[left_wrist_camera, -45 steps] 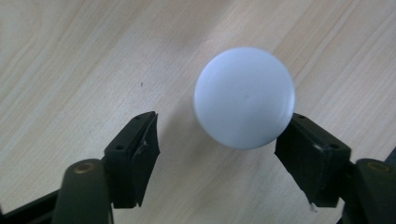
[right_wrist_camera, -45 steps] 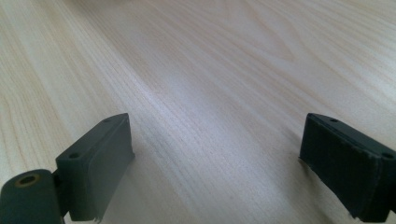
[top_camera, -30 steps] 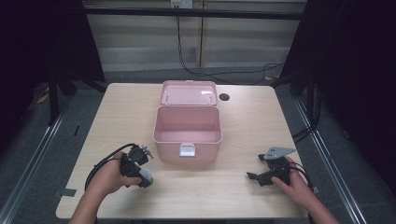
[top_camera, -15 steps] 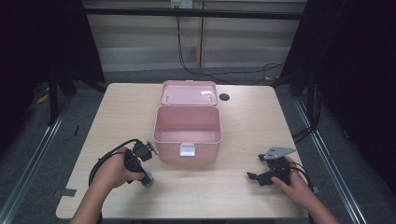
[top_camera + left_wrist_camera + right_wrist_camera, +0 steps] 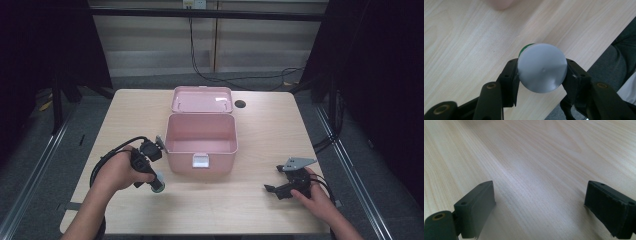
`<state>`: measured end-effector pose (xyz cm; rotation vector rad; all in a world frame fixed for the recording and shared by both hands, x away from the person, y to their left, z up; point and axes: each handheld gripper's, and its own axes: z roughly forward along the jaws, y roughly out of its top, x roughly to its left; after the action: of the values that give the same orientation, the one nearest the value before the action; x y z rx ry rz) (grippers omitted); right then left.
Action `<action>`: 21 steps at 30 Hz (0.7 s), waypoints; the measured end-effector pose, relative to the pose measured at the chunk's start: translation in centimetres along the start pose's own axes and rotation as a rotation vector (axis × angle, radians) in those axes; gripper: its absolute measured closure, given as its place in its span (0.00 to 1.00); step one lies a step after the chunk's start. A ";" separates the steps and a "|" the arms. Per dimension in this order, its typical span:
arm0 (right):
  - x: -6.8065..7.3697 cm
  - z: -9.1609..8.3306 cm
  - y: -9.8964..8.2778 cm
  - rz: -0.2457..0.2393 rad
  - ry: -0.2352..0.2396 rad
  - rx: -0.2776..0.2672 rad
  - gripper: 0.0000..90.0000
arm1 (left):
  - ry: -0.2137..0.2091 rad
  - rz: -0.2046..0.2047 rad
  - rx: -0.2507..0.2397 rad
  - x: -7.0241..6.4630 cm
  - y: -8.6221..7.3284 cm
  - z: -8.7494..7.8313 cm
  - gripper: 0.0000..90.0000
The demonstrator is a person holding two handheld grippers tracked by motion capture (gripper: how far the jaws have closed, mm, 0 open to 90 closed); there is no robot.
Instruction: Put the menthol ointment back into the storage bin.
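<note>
My left gripper (image 5: 541,72) is shut on a small round jar (image 5: 542,68) with a pale grey lid and a green body, one black pad on each side of it. In the high view the jar (image 5: 158,186) hangs just above the table, left of the front of the open pink box (image 5: 200,142), and the left gripper (image 5: 153,179) points down. The box lid (image 5: 201,99) lies folded back behind the box. My right gripper (image 5: 270,190) rests low at the front right of the table. In its own view the right gripper (image 5: 537,207) stands open with bare wood between its jaws.
The light wooden table (image 5: 260,135) has a round cable hole (image 5: 240,104) at the back, right of the lid. The near table edge (image 5: 584,75) runs close under the jar. Black cables (image 5: 235,77) lie on the floor behind the table.
My left hand has risen from the table with the jar in its jaws and moved a little toward the box. The right hand has kept still.
</note>
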<state>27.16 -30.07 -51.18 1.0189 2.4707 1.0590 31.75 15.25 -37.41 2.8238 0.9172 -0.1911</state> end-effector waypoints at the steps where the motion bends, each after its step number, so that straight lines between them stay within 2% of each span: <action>1: 0.0 0.0 0.0 0.000 0.000 0.000 0.10 | -0.004 0.000 0.002 0.0 0.1 -0.3 0.56; 2: 0.0 0.0 0.0 0.002 -0.001 -0.001 0.10 | -0.004 -0.011 -0.003 0.0 0.2 -0.5 0.56; 9: 0.0 0.0 0.0 0.000 -0.001 -0.003 0.10 | -0.013 -0.017 -0.005 0.1 1.0 -2.4 0.56; 11: 0.0 0.0 0.0 0.000 -0.001 -0.003 0.10 | -0.007 -0.032 0.003 0.1 1.3 -3.0 0.56; 21: 0.0 0.0 0.0 0.001 -0.001 -0.003 0.10 | -0.018 -0.033 -0.008 0.4 2.4 -5.2 0.56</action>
<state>27.18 -30.06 -51.18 1.0191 2.4678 1.0613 33.84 14.59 -32.07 2.7963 0.9585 -0.2162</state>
